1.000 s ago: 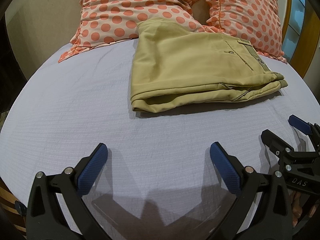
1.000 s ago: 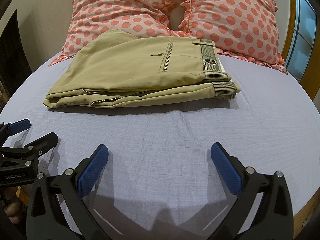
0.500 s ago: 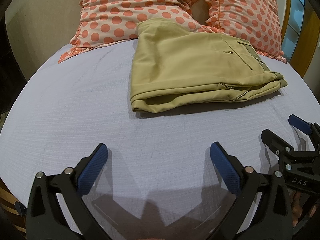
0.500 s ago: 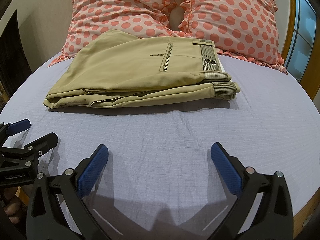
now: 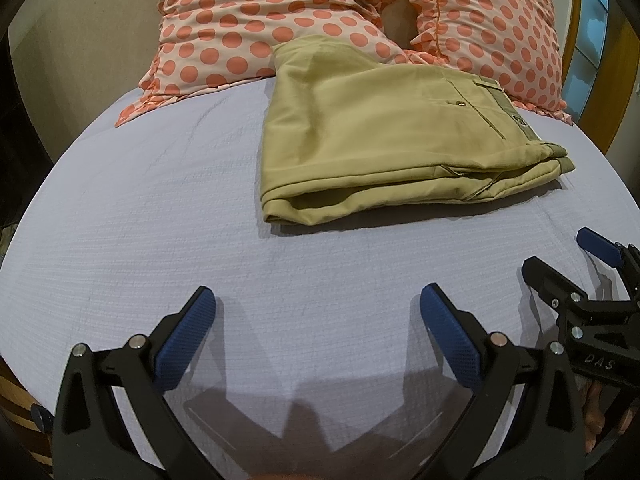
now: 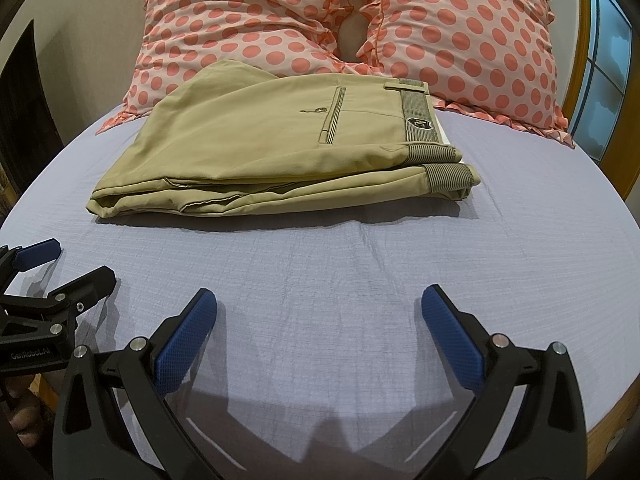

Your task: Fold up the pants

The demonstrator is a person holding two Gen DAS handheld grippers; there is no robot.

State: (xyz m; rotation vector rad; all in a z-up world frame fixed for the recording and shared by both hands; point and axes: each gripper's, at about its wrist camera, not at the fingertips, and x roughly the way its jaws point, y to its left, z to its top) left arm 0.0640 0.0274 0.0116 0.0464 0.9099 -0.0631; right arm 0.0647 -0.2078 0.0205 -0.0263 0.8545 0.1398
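Khaki pants (image 5: 384, 132) lie folded in a flat stack on the lilac bed sheet (image 5: 140, 208), with the waistband to the right and the far edge against the pillows. They also show in the right wrist view (image 6: 280, 152). My left gripper (image 5: 318, 320) is open and empty, low over the sheet, well in front of the pants. My right gripper (image 6: 320, 320) is open and empty too, beside the left one. Each gripper shows at the edge of the other's view: the right gripper (image 5: 568, 264) and the left gripper (image 6: 68, 264).
Two pink pillows with orange dots (image 6: 248, 16) (image 6: 472, 32) stand at the head of the bed behind the pants. A wooden-framed window (image 6: 604, 64) is at the right. The bed's wooden edge (image 6: 612, 416) shows at the lower right.
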